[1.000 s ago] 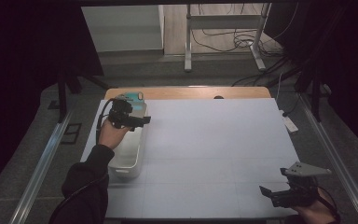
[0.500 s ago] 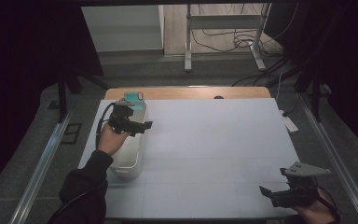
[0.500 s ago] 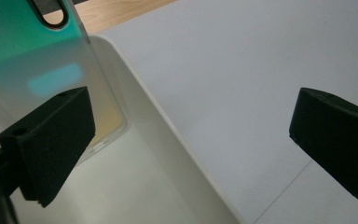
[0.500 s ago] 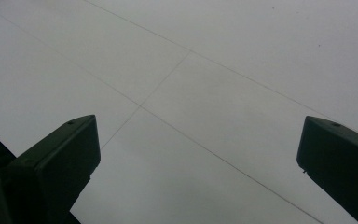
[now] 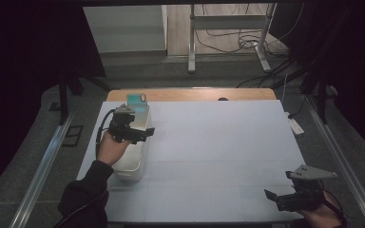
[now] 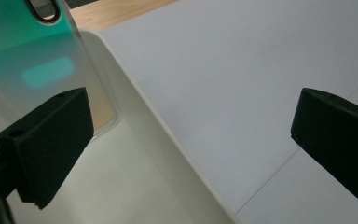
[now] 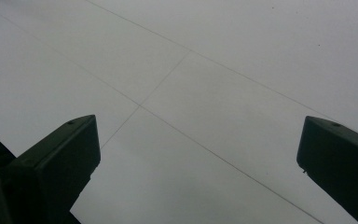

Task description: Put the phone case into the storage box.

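A white oblong tub (image 5: 132, 164) sits at the left of the white table (image 5: 218, 142). At its far end leans a flat teal piece (image 5: 137, 100) with a dark oval ring near its top. My left gripper (image 5: 146, 132) hovers over the tub's middle, open and holding nothing. In the left gripper view the teal piece (image 6: 23, 46) rises behind the left jaw, the tub's rim (image 6: 168, 140) runs between the wide jaws, and the left gripper (image 6: 191, 140) is empty. My right gripper (image 5: 272, 196) rests low near the table's front right, open; the right gripper (image 7: 198, 154) faces bare white table.
A strip of wooden tabletop (image 5: 190, 94) shows beyond the white cover's far edge. A small white tag (image 5: 294, 126) lies off the right edge. Metal rails (image 5: 47, 161) flank the table, and a stand with cables (image 5: 228, 33) is on the floor behind.
My left gripper has drawn back along the tub toward the person, away from the teal piece. The right gripper has stayed put.
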### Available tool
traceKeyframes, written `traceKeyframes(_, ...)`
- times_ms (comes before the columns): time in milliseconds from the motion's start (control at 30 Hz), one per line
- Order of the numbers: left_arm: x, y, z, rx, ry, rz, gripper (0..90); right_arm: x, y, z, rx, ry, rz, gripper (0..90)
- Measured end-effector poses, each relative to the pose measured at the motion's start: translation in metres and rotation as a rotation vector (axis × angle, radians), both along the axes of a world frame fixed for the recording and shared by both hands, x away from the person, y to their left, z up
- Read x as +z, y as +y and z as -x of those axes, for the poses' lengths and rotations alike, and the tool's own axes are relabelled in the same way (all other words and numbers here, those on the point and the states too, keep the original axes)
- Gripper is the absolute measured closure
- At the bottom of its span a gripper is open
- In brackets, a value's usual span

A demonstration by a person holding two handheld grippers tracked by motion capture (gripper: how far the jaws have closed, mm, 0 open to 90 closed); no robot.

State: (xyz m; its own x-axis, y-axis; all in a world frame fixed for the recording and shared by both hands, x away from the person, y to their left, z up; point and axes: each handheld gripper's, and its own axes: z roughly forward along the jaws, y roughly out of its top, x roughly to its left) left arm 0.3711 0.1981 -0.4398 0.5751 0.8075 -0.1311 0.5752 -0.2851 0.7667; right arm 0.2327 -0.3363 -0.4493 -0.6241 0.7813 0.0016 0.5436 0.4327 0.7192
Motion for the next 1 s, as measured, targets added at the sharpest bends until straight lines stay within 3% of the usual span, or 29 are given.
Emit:
traceKeyframes(467,-0.005,0.0,0.018,-0.012,-0.003,-0.017,0.2,0.0,0.001,0.0,0.002,-0.002,0.003,0.0)
traceKeyframes(1000,-0.006,-0.006,0.038,-0.018,-0.037,-0.03,0.2,0.0,0.001,0.0,0.0,-0.002,0.006,0.0)
